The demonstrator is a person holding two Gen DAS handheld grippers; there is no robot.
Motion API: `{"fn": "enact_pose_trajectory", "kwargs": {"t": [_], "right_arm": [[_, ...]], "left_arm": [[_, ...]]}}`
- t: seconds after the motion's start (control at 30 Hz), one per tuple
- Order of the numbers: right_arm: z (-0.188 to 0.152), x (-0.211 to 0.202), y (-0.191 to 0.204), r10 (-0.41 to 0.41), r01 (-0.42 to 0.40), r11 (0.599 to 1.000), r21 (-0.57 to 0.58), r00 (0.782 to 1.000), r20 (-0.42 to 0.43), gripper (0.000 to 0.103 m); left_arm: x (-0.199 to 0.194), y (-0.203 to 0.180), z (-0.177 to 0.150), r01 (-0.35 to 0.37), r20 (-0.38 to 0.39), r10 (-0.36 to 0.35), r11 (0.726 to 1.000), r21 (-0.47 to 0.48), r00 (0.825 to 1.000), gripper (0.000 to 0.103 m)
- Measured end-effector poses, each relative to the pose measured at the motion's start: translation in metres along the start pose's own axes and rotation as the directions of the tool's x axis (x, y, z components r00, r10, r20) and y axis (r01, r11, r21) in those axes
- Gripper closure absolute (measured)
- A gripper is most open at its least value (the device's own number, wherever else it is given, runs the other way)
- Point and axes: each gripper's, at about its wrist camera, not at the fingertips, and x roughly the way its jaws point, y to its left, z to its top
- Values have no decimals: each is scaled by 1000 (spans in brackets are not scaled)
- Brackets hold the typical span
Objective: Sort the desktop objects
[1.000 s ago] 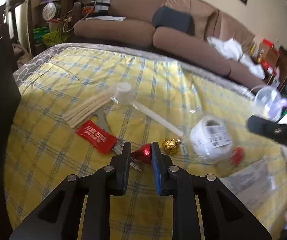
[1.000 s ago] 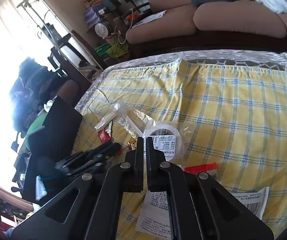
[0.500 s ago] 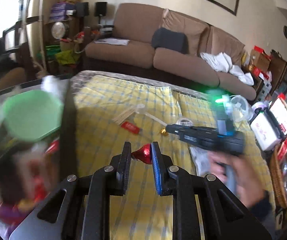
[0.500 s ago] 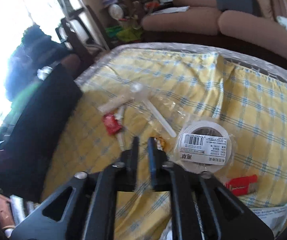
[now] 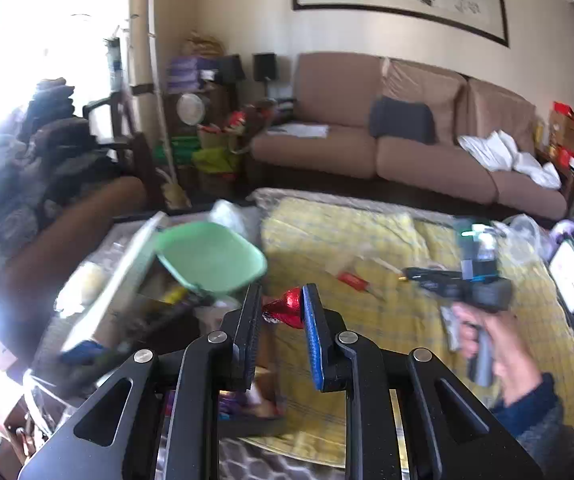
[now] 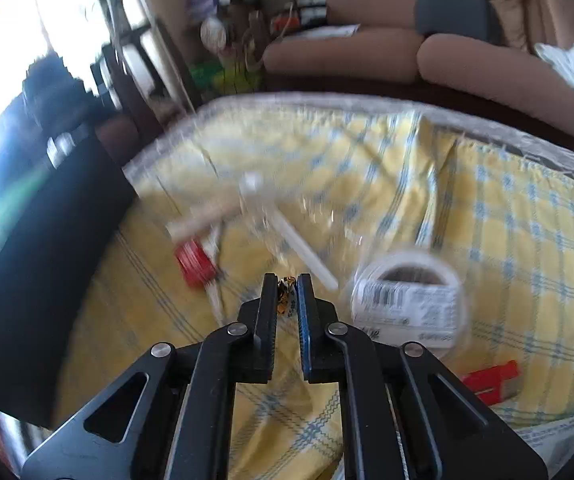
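My left gripper [image 5: 281, 308] is shut on a red foil candy [image 5: 287, 312] and holds it in the air off the table's left end, near a green bowl [image 5: 211, 258]. My right gripper [image 6: 287, 290] is shut on a gold foil candy [image 6: 285, 296] down at the yellow checked tablecloth [image 6: 507, 208]. It shows in the left wrist view [image 5: 407, 274] too, held by a hand. On the cloth lie a tape roll in plastic [image 6: 407, 296], a red packet [image 6: 193, 264], a white plastic scoop [image 6: 287, 228] and pale sticks [image 6: 203, 220].
A black slab [image 6: 35, 280] borders the table's left side. A second red packet [image 6: 491, 378] and printed paper [image 6: 555, 436] lie near the front right. A cluttered box of items [image 5: 127, 320] sits under the green bowl. A brown sofa [image 5: 387, 140] stands behind.
My left gripper has carried the red candy up and leftward off the cloth toward the green bowl. My right gripper has moved down to the gold candy and closed on it.
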Motion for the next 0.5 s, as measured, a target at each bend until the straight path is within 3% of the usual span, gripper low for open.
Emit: {"fn": "enact_pose_trajectory", "kwargs": {"t": [0.1, 0.2, 0.33, 0.43, 0.47, 0.5], "right_arm": [[11, -30, 2, 116, -119, 992, 42, 991, 67, 94], [22, -61, 28, 252, -256, 967, 14, 960, 124, 94], [26, -90, 105, 456, -443, 889, -115, 879, 140, 94], [13, -93, 170, 586, -564, 799, -209, 808, 58, 94], [6, -89, 192, 608, -587, 774, -239, 794, 16, 94], [-2, -84, 213, 608, -591, 760, -272, 793, -24, 94]], "left_arm": [[-6, 31, 2, -43, 32, 45, 997, -57, 998, 84], [-11, 76, -1, -55, 55, 65, 984, -168, 996, 84], [-8, 129, -21, -60, 55, 83, 942, -330, 995, 84], [4, 148, -39, -58, 14, 69, 917, -394, 998, 84], [9, 150, -42, -55, 8, 63, 917, -396, 998, 84], [11, 150, -44, -55, 4, 61, 918, -392, 998, 84]]}}
